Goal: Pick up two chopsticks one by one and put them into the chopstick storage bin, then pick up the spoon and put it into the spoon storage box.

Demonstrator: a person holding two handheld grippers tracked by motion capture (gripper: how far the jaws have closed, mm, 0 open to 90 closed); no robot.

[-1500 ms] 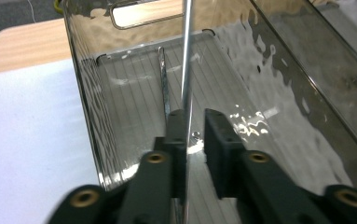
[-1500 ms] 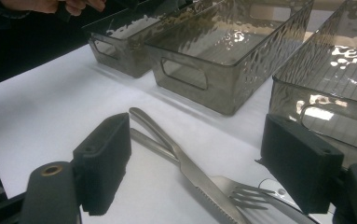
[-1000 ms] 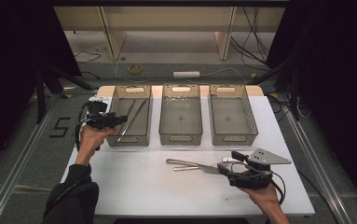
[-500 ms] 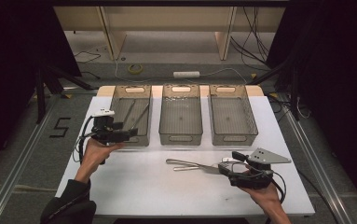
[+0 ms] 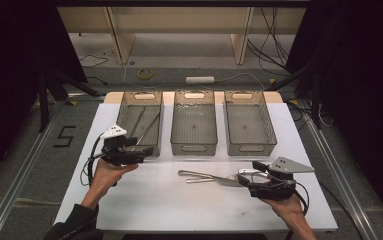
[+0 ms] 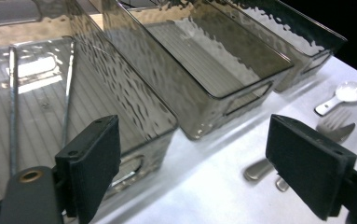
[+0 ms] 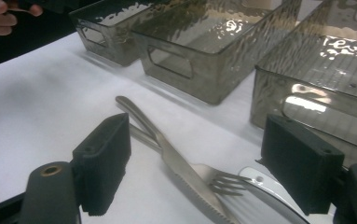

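The steel table knife (image 7: 176, 163), steel fork (image 7: 213, 179) and white-handled spoon (image 7: 264, 186) lay bunched on the white counter (image 5: 169, 200), directly ahead of the right claw (image 5: 256, 180) and close to its tips. In the right claw's view its jaws stood wide apart and held nothing, and the knife ran between them. The knife's long axis ran roughly left-right across the counter, handle end pointing toward the left side, blade end nearest the right claw, so it lay almost in line with that claw's approach. The left claw (image 5: 141, 152) was also wide and empty, and sat by the near end of the left smoked-plastic bin (image 5: 124, 107), which held two thin metal rods (image 6: 13, 116); the cutlery lay well apart from it. Judgement: the right claw was nearer and would need to close across the knife's narrow width.
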